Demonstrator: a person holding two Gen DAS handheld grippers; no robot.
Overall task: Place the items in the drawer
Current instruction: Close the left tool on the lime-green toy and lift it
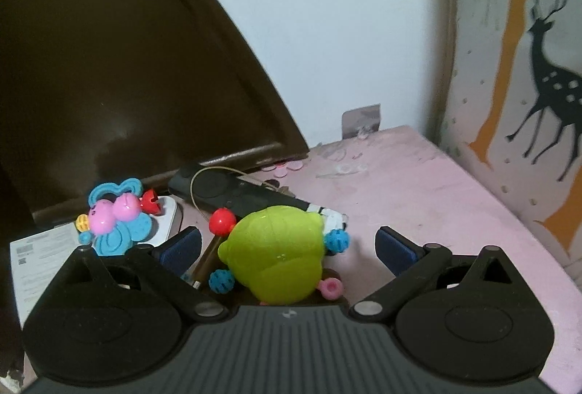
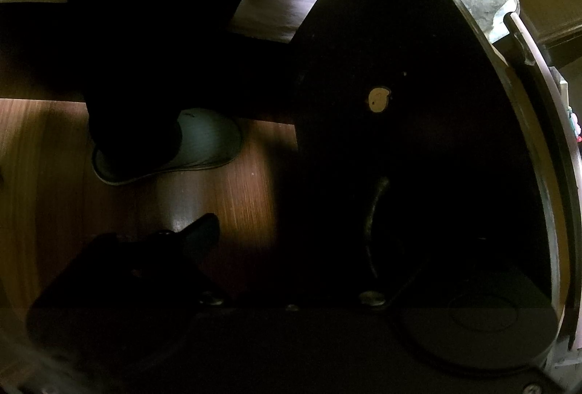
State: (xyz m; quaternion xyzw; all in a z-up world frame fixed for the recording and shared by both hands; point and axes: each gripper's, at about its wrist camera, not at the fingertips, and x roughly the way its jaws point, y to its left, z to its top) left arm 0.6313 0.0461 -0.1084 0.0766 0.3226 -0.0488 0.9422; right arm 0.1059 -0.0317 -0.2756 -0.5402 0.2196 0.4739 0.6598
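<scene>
1. Left gripper (image 1: 287,243): jaws wide, empty; green toy (image 1: 274,255) lies between them on the pink worktop (image 1: 436,197), untouched (long axis roughly fore-aft).
2. Right gripper (image 2: 291,237): wide open, empty, well apart at the dark drawer front (image 2: 400,139).

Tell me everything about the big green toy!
The green toy is a shiny, rounded lime-green shape that looks like smooth plastic. Small balls stick out around it: a red one, two blue ones with holes, and a pink piece at the bottom. It lies on the pink tabletop, between the open blue pads of the left tool, which do not squeeze it. A black remote lies just behind it.
</scene>
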